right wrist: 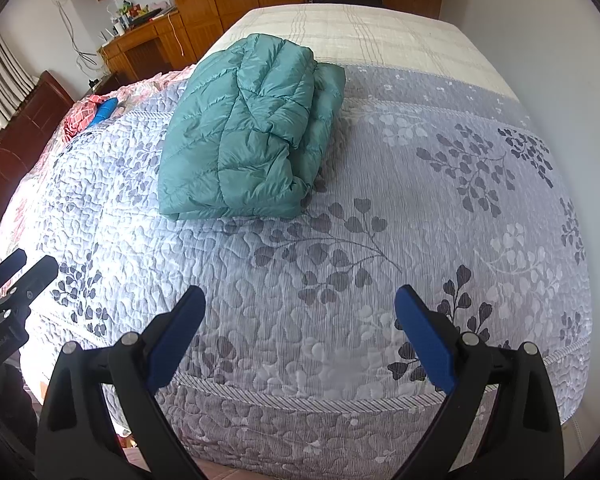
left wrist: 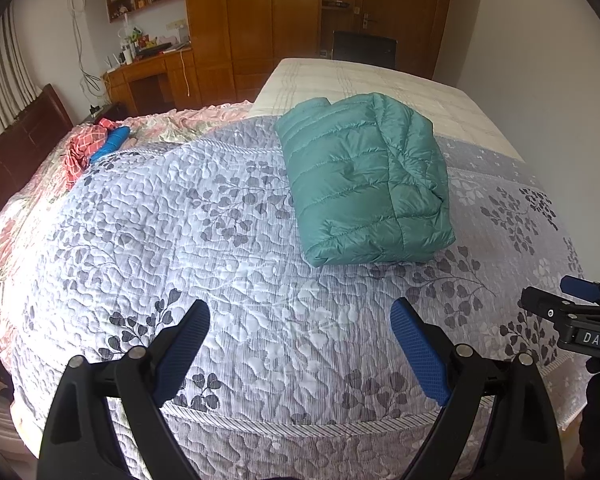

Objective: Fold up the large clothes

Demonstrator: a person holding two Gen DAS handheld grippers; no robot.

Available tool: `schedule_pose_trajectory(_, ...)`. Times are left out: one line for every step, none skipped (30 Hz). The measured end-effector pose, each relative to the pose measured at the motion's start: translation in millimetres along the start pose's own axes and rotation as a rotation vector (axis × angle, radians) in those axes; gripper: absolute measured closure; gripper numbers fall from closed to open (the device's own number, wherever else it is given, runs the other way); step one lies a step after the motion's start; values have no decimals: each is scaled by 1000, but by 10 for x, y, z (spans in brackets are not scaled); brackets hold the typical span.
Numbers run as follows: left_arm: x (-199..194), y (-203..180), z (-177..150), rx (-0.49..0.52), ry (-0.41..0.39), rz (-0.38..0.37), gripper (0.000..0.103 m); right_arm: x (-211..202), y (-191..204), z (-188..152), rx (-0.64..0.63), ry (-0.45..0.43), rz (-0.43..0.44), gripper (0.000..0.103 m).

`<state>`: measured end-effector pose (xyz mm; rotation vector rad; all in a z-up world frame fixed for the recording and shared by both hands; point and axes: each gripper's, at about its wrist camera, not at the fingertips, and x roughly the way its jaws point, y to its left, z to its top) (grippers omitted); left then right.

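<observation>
- The green puffer jacket (left wrist: 366,178) lies folded into a thick, roughly rectangular bundle on the quilt (left wrist: 220,240), a pale bedspread printed with grey leaves that covers the near part of the bed
- In the right wrist view the same jacket (right wrist: 246,132) shows its folded layers stacked, with a loose flap along its right edge
- The left gripper (left wrist: 300,344) hovers over the near edge of the quilt, well short of the jacket; its blue-padded fingers (left wrist: 418,350) stand wide apart with nothing between them
- The right gripper (right wrist: 300,334) hangs likewise over the quilt's near edge, fingers (right wrist: 424,338) spread wide and holding nothing
- Each gripper's tip shows at the edge of the other's view: the right one at the far right of the left wrist view, the left one at the far left of the right wrist view
- Beyond the quilt a cream checked sheet (left wrist: 364,84) covers the far end of the bed
- A red checked cloth (left wrist: 85,148) and a blue object (left wrist: 110,144) lie together near the dark headboard (left wrist: 24,140)
- A wooden desk (left wrist: 148,76) and wardrobe (left wrist: 256,20) stand against the far wall
</observation>
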<state>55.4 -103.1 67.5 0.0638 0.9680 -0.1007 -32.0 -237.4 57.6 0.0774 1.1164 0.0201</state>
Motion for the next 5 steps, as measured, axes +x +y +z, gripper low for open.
schedule_pose_trajectory(2,-4,1,1,1,0,11,-1,-1,2,0,0,0,8)
schedule_pose_trajectory(1,-7,2,0,0,0,11,3,-4,-2,0,1,1,8)
schedule_pose_trajectory(1,-6,3,0,0,0,11,0,-4,8,-1,0,0,8)
schedule_pose_trajectory(1,-5,3,0,0,0,11,-1,-6,13,-1,0,0,8)
schedule_pose_trajectory(1,-6,3,1,0,1,11,-1,-6,13,-1,0,0,8)
